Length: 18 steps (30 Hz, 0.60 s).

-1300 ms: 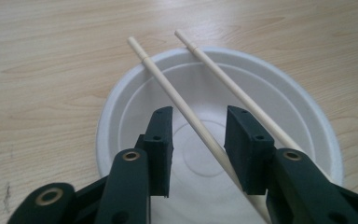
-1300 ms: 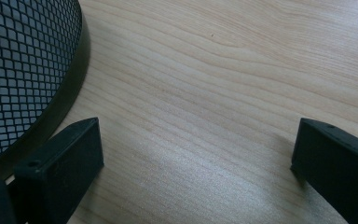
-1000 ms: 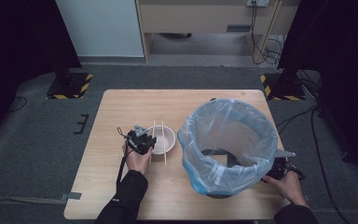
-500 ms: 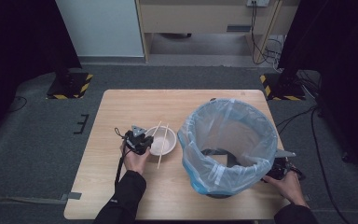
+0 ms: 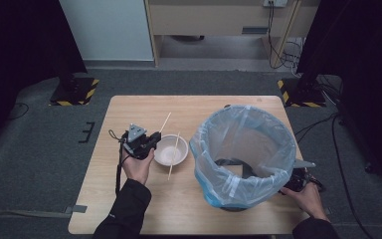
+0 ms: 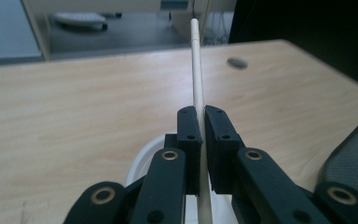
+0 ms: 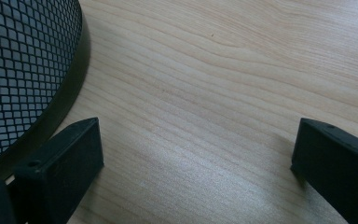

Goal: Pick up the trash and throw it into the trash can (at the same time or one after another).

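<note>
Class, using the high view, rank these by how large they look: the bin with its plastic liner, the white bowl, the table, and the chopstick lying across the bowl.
1. table
2. bin with its plastic liner
3. white bowl
4. chopstick lying across the bowl: it reaches past the bowl's rim in length, but it is far thinner, so it covers the least area.
</note>
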Each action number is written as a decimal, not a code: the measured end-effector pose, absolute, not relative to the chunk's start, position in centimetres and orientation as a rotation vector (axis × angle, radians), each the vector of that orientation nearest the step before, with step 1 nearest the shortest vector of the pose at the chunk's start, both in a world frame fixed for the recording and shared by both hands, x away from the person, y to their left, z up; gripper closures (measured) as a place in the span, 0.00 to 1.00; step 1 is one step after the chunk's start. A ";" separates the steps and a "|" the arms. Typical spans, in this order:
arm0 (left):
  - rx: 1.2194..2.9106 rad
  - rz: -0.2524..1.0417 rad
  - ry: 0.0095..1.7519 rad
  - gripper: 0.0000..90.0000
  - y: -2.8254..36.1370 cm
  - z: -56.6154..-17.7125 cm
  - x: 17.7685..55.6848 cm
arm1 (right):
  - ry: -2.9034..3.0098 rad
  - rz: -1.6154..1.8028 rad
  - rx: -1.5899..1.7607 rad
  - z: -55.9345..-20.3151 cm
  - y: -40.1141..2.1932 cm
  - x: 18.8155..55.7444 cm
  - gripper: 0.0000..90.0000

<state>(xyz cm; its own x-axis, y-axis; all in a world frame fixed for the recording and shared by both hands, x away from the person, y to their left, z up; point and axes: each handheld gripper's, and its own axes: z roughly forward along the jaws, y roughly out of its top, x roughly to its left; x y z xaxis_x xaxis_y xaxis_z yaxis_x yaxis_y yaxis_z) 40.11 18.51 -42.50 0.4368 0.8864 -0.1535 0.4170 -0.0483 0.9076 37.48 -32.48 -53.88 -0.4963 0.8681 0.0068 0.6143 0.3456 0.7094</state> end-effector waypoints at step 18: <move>1.467 0.624 0.939 0.94 18.7 -34.5 37.4 | 2.243 0.938 1.305 -53.9 -32.5 37.5 0.02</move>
<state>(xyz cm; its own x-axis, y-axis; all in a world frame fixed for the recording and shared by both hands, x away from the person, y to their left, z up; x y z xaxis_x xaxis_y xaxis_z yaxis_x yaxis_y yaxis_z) 37.40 18.66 -34.47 0.5265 0.8374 -0.1469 0.1890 0.0531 0.9805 37.48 -32.48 -53.88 -0.4964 0.8681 0.0069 0.6143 0.3456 0.7094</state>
